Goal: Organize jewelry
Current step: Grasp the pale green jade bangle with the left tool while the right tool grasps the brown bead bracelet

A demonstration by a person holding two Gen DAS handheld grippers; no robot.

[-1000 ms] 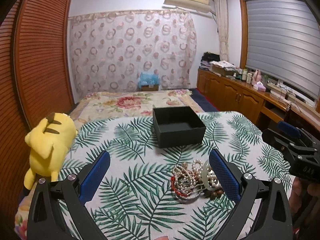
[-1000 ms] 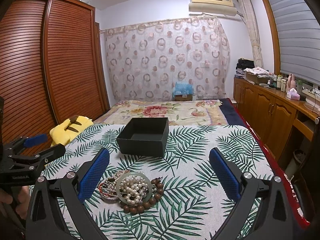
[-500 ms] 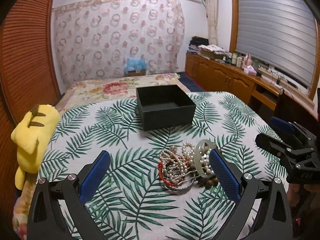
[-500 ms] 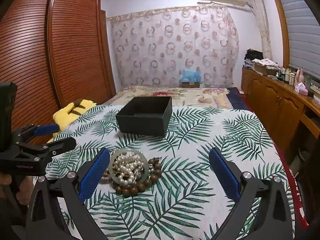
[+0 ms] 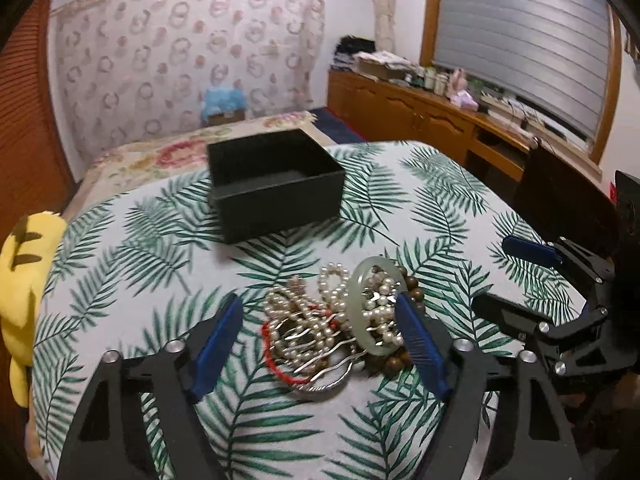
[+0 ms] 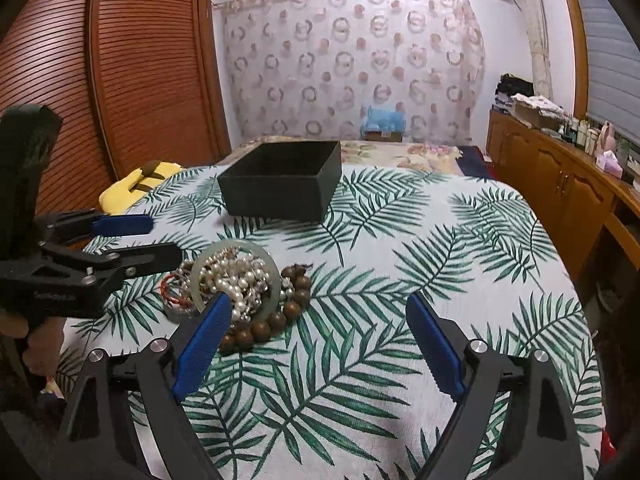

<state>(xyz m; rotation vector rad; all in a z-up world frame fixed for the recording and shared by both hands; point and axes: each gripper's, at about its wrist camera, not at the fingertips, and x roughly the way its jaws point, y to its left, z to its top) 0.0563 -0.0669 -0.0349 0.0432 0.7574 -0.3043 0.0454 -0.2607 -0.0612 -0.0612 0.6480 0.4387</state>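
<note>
Left tool (image 5: 320, 344) open, straddling jewelry pile (image 5: 340, 320), nothing gripped. Right tool (image 6: 320, 344) open too, just right of pile. Pile on leaf-print table (image 6: 400, 280) w/ jade bangle (image 6: 234, 276) atop; black box (image 6: 284, 184) beyond pile, apart.

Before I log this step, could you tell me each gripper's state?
Left gripper: open, holding nothing, over the jewelry pile.
Right gripper: open, holding nothing.

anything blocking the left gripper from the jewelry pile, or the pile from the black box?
Nothing visible. The left gripper is open with the jewelry pile directly between its fingers. From the pile to the black box there is only bare leaf-print cloth. The box is open-topped and looks empty.
</note>
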